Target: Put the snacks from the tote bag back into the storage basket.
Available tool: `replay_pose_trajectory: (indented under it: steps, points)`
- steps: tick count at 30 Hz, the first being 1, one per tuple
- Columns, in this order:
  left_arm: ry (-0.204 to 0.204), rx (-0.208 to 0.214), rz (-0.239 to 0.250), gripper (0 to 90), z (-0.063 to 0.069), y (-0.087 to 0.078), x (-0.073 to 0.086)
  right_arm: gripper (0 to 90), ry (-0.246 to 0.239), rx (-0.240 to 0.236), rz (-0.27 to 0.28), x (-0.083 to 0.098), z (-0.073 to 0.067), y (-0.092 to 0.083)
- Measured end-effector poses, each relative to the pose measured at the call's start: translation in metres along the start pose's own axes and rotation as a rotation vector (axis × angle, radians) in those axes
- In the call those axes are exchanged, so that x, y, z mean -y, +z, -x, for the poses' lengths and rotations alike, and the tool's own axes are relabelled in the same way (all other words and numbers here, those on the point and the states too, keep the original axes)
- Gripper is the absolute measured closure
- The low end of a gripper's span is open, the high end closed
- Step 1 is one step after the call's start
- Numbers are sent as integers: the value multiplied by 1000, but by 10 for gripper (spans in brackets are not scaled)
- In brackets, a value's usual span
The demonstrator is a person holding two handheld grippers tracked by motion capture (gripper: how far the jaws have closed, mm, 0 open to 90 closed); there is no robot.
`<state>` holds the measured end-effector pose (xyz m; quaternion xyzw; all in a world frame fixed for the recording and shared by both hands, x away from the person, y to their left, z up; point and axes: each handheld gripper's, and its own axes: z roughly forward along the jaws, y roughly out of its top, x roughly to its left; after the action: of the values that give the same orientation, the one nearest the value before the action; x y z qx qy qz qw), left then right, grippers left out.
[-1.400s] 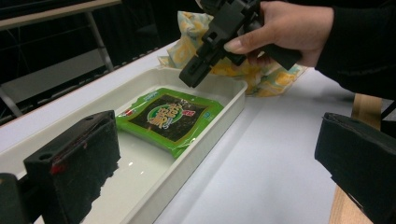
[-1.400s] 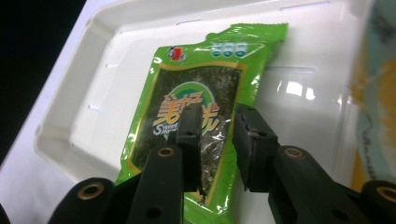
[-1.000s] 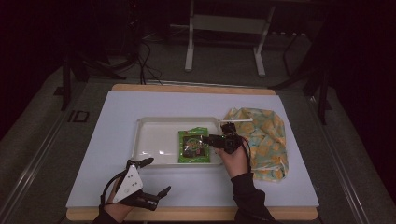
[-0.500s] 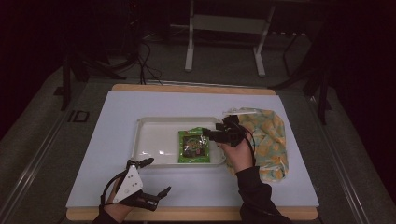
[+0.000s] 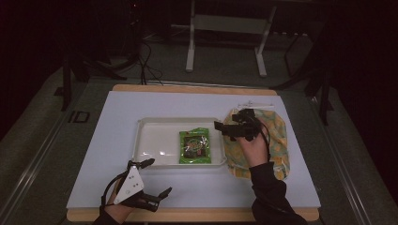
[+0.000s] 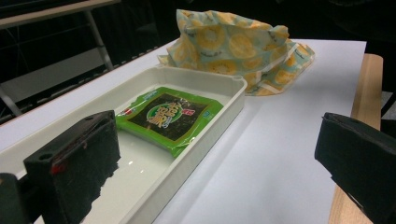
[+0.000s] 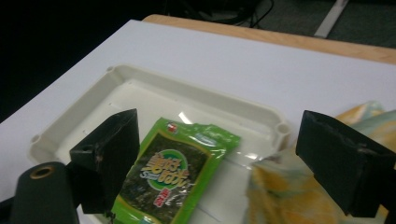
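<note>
Right gripper (image 5: 225, 125) I've lifted off the tray (image 5: 150, 161), jaws just spread wide, empty; seaweed packet (image 5: 195, 146) lies in it below them. Left gripper (image 5: 156, 177) rests open on the surface (image 5: 291, 187).

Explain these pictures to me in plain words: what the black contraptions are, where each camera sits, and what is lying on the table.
A person holds hand-worked tongs in each hand. One camera looks down from above; another rides on each pair, looking along its black jaws. On the white table stands a white tray with a green snack packet lying in it. Beside it lies a yellow patterned bag. The right tongs hang over the tray's edge by the bag, jaws just opened, holding nothing. The left tongs rest near the table's front, open and empty.
</note>
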<state>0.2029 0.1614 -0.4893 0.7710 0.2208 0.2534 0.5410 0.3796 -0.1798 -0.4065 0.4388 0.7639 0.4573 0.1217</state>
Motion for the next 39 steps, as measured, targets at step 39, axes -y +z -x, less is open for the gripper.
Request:
replay_pose_trajectory:
  steps: [39]
  points:
    - [-2, 4, -5, 6, 1, 2, 0, 136, 30, 236, 68, 38, 81, -73]
